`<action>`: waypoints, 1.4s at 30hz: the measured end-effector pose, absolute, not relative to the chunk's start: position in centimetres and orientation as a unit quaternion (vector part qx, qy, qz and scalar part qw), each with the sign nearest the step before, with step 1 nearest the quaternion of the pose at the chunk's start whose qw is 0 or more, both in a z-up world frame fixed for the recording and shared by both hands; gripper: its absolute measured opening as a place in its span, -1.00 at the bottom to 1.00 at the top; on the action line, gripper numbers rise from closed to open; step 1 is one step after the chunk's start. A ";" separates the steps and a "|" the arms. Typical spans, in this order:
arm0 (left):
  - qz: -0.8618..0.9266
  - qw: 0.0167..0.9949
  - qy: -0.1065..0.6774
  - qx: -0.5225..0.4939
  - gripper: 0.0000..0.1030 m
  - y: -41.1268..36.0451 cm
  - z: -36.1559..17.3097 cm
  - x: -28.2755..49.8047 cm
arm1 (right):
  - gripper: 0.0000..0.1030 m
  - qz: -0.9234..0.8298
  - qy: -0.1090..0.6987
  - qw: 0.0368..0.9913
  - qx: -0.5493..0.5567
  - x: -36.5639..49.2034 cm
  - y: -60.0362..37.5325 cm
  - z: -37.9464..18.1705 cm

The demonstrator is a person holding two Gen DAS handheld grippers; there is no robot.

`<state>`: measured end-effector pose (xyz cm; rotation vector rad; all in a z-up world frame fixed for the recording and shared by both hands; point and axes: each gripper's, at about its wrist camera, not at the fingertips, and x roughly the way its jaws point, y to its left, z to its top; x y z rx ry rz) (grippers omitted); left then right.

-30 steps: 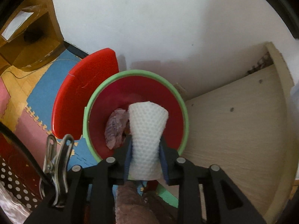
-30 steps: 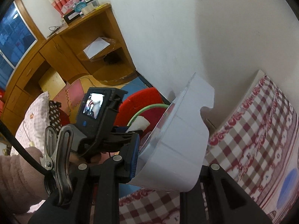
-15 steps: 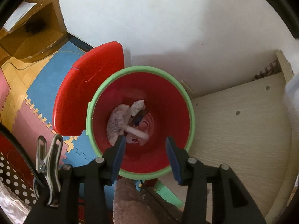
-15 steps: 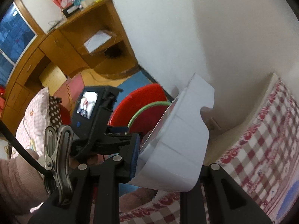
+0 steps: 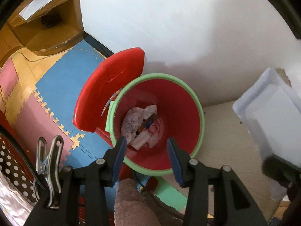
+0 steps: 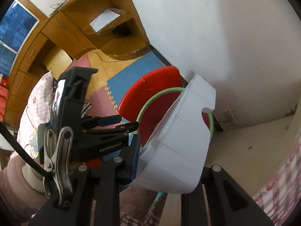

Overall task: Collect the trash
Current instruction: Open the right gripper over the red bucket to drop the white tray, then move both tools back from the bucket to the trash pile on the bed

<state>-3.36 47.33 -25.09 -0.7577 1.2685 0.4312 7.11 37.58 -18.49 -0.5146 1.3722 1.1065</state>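
Holding one white tray point(image 6: 176, 146), right claw point(image 6: 165, 162), one red bin point(image 5: 178, 113), approx four scraps.

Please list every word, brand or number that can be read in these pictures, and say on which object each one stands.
"GenRobot.AI": pale lettering on the black arm of the left gripper, seen from the right wrist view, slightly blurred.
Small screen on that gripper: too blurred to read.
White plastic tray, red bin: no text visible.
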 end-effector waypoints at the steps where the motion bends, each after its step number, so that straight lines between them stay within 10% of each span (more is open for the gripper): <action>1: 0.195 0.718 0.573 -0.343 -0.09 47.3 -25.0 -3.5 | -0.56 0.478 0.595 0.607 -0.222 7.1 37.6 -18.6; 10: 0.196 0.713 0.574 -0.352 -0.09 47.5 -25.2 -4.3 | 0.10 0.467 0.595 0.619 -0.212 7.5 38.2 -19.3; 42: 0.204 0.740 0.532 -0.359 -0.10 44.7 -19.5 -5.9 | 0.11 0.517 0.516 0.658 -0.182 4.7 33.6 -12.7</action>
